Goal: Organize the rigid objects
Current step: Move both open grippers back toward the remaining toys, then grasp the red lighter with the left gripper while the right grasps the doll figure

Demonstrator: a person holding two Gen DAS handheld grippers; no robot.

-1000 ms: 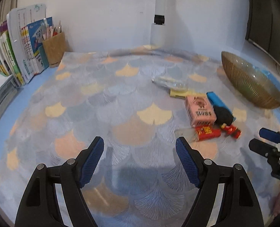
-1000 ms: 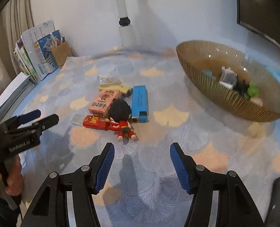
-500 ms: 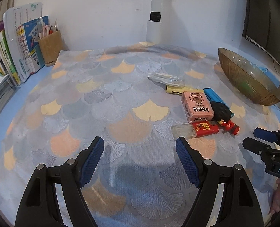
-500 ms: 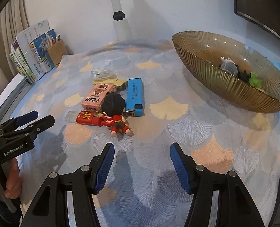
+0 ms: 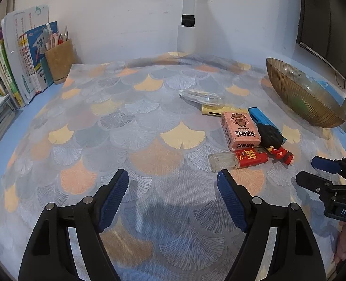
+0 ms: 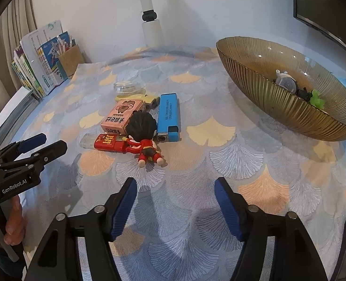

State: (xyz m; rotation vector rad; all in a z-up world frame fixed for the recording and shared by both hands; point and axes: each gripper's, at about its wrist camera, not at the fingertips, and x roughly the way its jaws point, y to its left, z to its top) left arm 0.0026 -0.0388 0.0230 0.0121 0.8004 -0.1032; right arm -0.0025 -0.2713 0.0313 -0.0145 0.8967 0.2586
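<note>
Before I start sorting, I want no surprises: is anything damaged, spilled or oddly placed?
Nothing looks damaged or spilled. The doll figure lies face down, leaning over the red lighter and against the pink box.

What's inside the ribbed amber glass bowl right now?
The ribbed amber glass bowl holds a clear round piece, something black and something green; its near wall hides anything lower.

box left of lighter | doll btwn | bowl far right
</note>
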